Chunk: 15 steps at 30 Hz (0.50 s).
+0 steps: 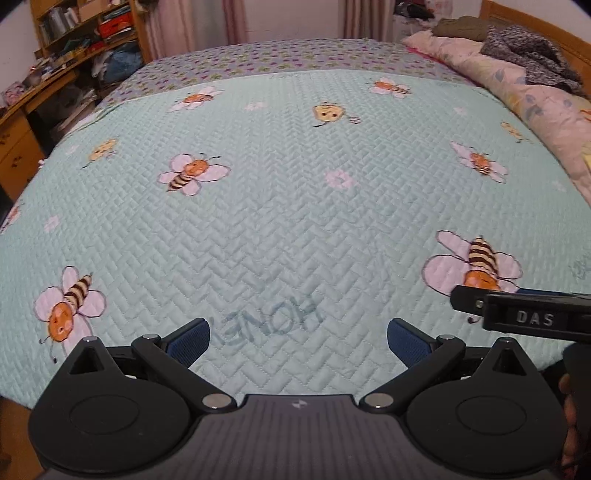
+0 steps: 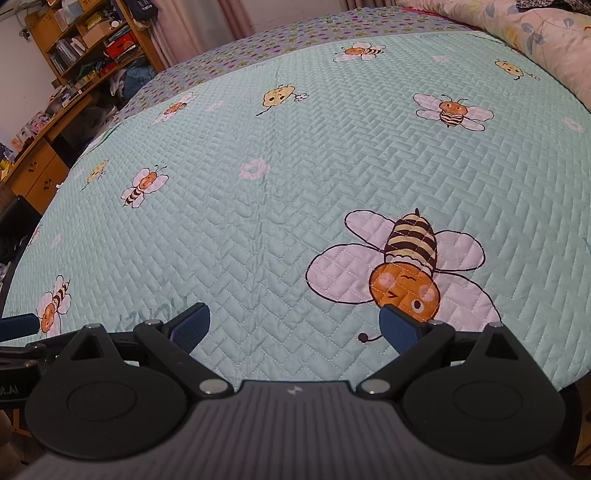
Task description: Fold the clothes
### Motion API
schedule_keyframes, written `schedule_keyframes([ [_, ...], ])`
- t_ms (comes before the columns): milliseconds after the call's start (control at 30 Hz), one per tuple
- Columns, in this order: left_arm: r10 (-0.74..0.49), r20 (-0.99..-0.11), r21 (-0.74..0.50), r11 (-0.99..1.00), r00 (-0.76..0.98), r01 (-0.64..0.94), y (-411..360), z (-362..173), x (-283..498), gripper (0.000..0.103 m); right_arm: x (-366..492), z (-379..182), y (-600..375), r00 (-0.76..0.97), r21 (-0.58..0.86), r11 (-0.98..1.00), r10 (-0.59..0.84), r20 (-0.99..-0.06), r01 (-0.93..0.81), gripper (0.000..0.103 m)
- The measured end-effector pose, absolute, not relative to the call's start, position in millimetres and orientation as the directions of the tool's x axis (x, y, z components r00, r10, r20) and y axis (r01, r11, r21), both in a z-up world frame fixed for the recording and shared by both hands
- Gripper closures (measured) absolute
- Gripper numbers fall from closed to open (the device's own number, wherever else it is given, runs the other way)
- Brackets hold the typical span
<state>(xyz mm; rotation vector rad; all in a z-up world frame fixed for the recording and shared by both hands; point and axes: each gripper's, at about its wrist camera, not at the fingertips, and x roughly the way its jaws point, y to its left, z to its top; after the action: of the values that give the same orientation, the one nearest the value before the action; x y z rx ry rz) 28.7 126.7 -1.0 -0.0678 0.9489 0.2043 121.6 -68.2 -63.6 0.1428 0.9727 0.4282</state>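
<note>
Left gripper: the black two-finger left gripper (image 1: 298, 341) with blue ribbed pads is held with its jaws spread wide and nothing between them, above the near edge of the bed.
Right gripper: the black two-finger right gripper (image 2: 293, 325) with blue pads is likewise spread apart and empty; in the left wrist view its black body marked "DAS" (image 1: 532, 314) is seen at 3 o'clock, just beside the left tool.
Bed cover: a mint-green quilted bedspread (image 1: 288, 206) with a herringbone stitch, printed with cartoon bees and small pink flowers, is spread flat across the bed; a faint printed word is seen at 6 o'clock between the left pads.
Large bee print: an orange-faced, striped bee with pale wings (image 2: 406, 266) is seen at 4 o'clock in the right wrist view, its face touched in the frame by the right-hand pad.
Clothes: a heap of dark grey knitted fabric (image 1: 532, 55) and an olive-brown bundle (image 1: 461, 27) are piled at 1 o'clock on a pale floral duvet (image 1: 524, 103), well apart from both grippers; whether these are garments cannot be told.
Far strip: a purple floral sheet (image 1: 258, 59) is seen at 12 o'clock.
Furniture: a cluttered wooden bookshelf and desk (image 1: 62, 48) stand at 10 o'clock.
</note>
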Motion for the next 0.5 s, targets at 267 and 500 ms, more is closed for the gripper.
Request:
schedule_keyframes([
  [267,0.101,-0.773,0.020,0.991,0.626,-0.136,112.7,9.3,20.6,0.001,122.5,-63.5,-69.9,0.492,0.311,0.907,0.416,-0.765,-0.283,0.005],
  [500,0.102,-0.799,0.006,0.987,0.592,-0.162,119.2,4.5,25.5,0.003,123.1,-62.2,-74.0,0.501,0.319,0.907,0.418,-0.758,-0.275,0.005],
])
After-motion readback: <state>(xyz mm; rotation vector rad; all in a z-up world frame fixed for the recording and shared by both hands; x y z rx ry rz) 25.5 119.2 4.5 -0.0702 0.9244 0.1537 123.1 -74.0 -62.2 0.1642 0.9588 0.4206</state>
